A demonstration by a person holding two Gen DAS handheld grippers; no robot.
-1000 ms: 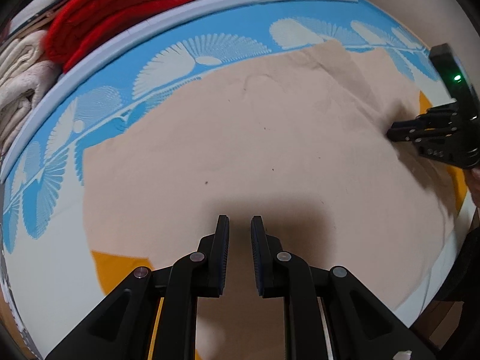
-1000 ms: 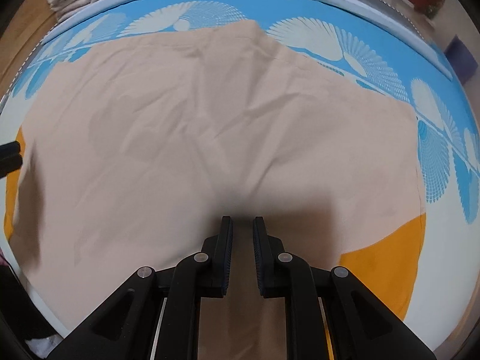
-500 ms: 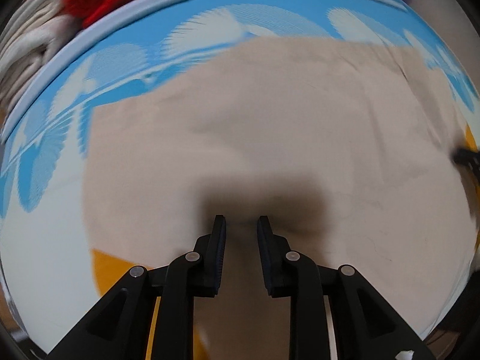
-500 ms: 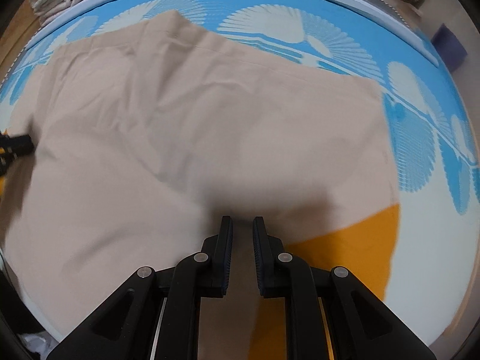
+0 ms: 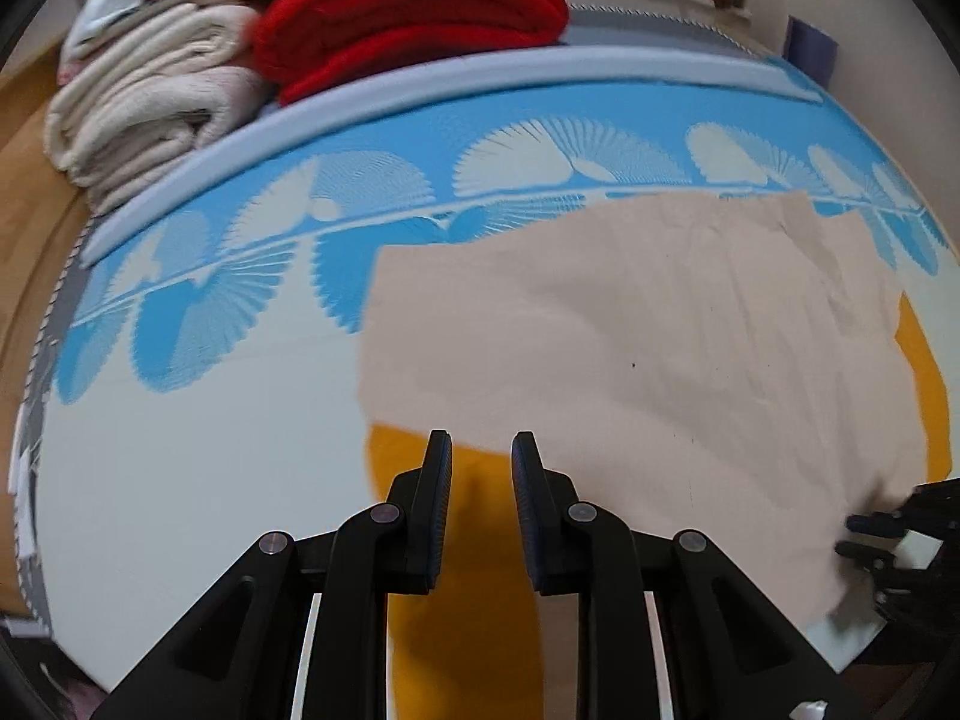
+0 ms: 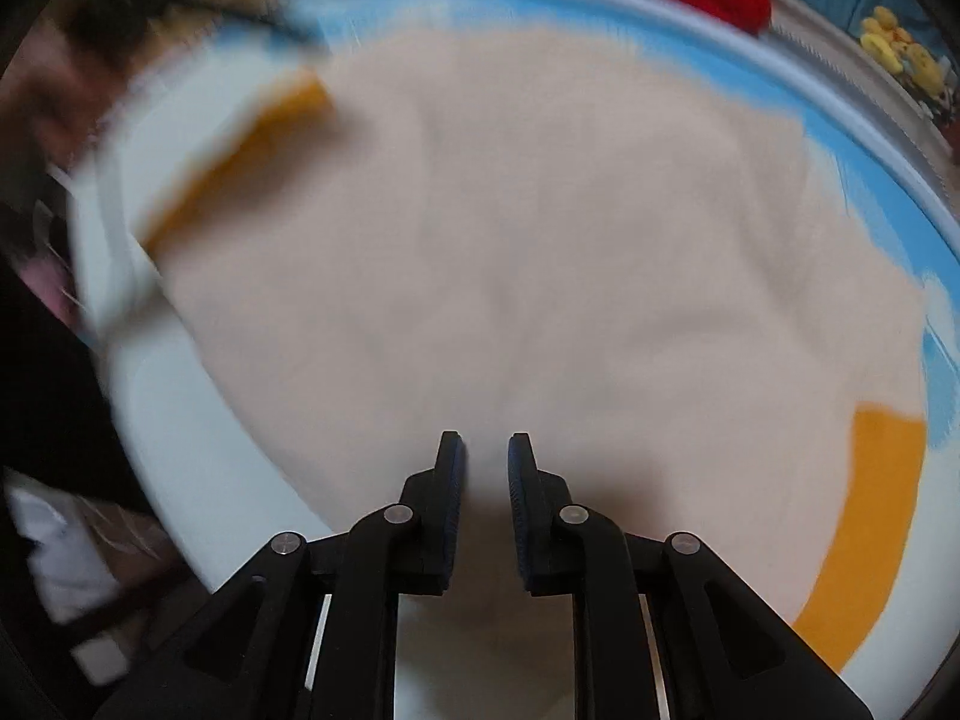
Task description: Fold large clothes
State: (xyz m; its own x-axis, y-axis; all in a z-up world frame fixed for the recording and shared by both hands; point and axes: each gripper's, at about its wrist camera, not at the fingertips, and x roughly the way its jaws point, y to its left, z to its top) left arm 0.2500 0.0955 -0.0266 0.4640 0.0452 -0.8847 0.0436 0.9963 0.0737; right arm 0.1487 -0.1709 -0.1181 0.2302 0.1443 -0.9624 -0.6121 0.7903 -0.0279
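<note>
A large beige cloth (image 5: pixel 630 330) lies spread flat on a blue, white and orange mat (image 5: pixel 180 480). My left gripper (image 5: pixel 481 450) hangs above the cloth's near-left edge, over an orange patch (image 5: pixel 456 540); its jaws stand a narrow gap apart with nothing between them. Low at the right of that view is my right gripper (image 5: pixel 864 534), at the cloth's near-right edge. The right wrist view is blurred. There the right gripper (image 6: pixel 486 450) points down over the beige cloth (image 6: pixel 540 240), its jaws opening a little and holding nothing.
Folded cream towels (image 5: pixel 150 90) and a red blanket (image 5: pixel 408 18) are stacked beyond the mat's raised pale rim (image 5: pixel 420 90). Yellow plush toys (image 6: pixel 900 54) and a purple box (image 5: pixel 810 48) sit further back. White mat shows left of the cloth.
The left gripper pulled back, leftward and up, from over the cloth to its left edge. The right gripper swung fast across the cloth and rolled; its view is now blurred.
</note>
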